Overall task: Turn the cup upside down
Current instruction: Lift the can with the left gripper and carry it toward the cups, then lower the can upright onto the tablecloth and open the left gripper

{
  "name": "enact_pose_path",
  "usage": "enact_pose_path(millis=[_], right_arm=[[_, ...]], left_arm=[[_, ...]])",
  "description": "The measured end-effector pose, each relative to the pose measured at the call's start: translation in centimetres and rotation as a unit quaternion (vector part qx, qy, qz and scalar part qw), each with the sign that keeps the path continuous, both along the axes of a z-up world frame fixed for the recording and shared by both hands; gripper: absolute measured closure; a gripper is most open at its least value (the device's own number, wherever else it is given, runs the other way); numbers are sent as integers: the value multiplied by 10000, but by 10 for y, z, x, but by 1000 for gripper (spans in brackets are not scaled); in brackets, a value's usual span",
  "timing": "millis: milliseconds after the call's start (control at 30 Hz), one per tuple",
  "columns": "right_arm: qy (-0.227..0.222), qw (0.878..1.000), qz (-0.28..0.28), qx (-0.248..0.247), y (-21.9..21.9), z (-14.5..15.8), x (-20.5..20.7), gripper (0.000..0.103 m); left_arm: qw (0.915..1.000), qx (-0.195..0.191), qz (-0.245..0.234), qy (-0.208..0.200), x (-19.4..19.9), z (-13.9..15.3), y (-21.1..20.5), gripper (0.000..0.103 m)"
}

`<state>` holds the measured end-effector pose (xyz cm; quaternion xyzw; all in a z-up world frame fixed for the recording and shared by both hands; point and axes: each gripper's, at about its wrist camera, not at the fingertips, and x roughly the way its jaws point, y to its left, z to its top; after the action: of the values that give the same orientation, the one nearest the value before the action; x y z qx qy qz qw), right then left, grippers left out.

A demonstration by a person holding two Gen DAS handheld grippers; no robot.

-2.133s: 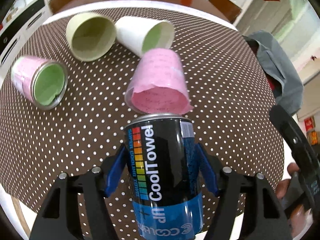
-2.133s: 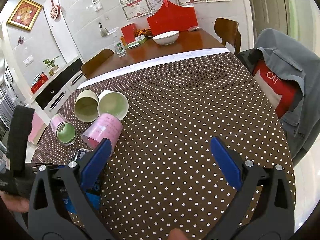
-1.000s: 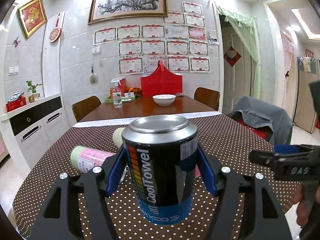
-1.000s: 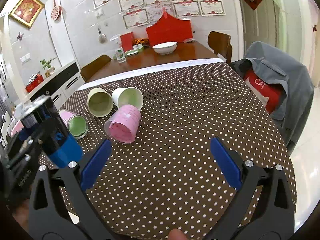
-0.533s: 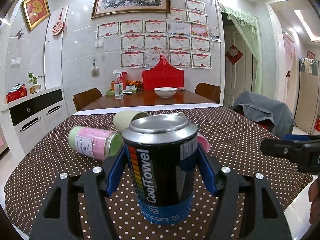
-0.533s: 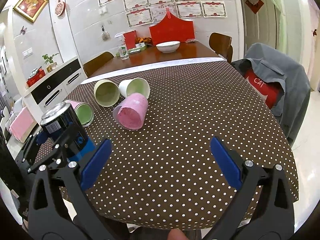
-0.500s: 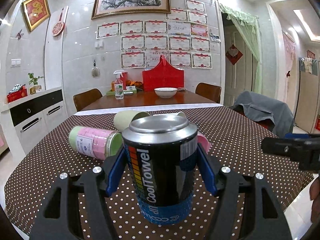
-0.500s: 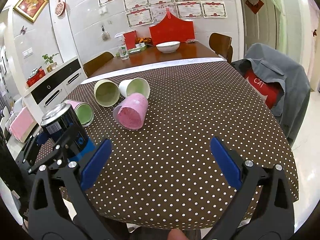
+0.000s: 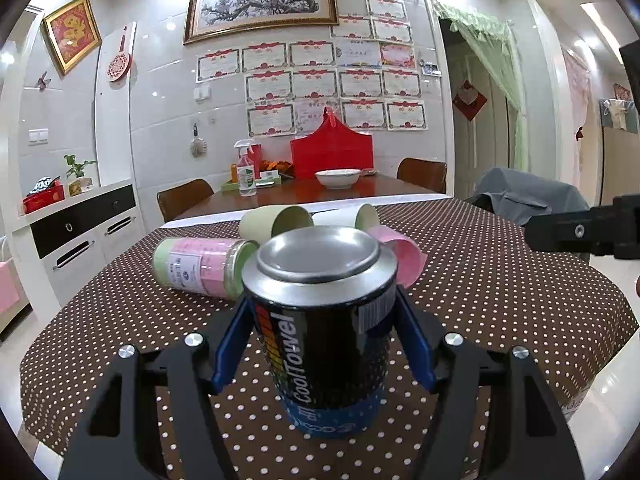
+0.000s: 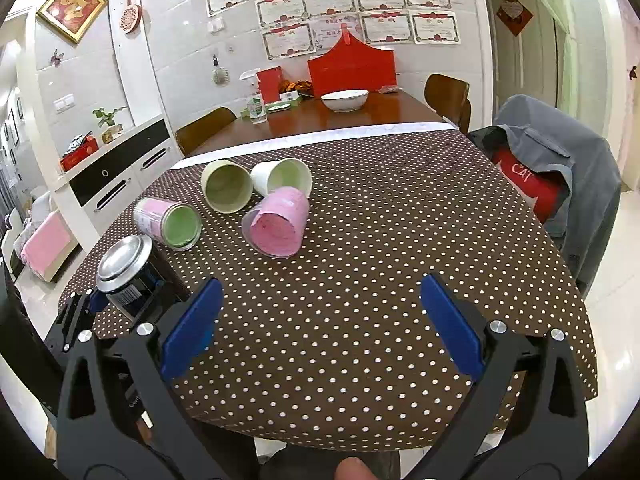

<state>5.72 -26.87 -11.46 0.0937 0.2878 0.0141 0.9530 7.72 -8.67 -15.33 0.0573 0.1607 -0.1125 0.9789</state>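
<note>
- The black CoolTowel cup (image 9: 320,320), tilted over the lying cups two seconds ago, now stands upside down on the dotted surface (image 9: 500,300) near its front-left corner, lettering inverted and metal base up.
- The left claw (image 9: 322,340) is still clamped on it, blue pads against both sides (the base seems to touch the cloth, though the contact itself is hard to see).
- This suggests the flip of this cup is all but done; letting go and backing off is probably what remains.
- The right claw (image 10: 320,328) hangs spread wide over the near edge, holding nothing.
- Four more cups lie on their sides behind: a pink cup (image 10: 278,222), a pink-and-green cup (image 10: 170,220), a pale green cup (image 10: 226,192) and a white cup (image 10: 282,178).
- Beyond the cloth a wooden table carries a white bowl (image 10: 344,99); a grey jacket (image 10: 560,168) drapes a chair, and framed certificates cover the tiled wall.
</note>
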Motion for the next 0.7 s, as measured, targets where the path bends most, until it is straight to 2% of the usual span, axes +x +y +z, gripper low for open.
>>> enact_pose_path(millis=[167, 333, 433, 700], right_arm=[[-60, 10000, 57, 19, 4, 3, -2, 6], [-115, 9999, 78, 72, 5, 6, -4, 6], [-147, 9998, 92, 109, 6, 8, -7, 6], [-310, 9991, 148, 249, 9, 18, -15, 6]], left_arm=[[9999, 87, 70, 49, -4, 4, 2, 18], [9995, 254, 83, 148, -8, 5, 0, 16], [9997, 212, 77, 130, -14, 9, 3, 8], [9998, 78, 169, 29, -31, 28, 18, 8]])
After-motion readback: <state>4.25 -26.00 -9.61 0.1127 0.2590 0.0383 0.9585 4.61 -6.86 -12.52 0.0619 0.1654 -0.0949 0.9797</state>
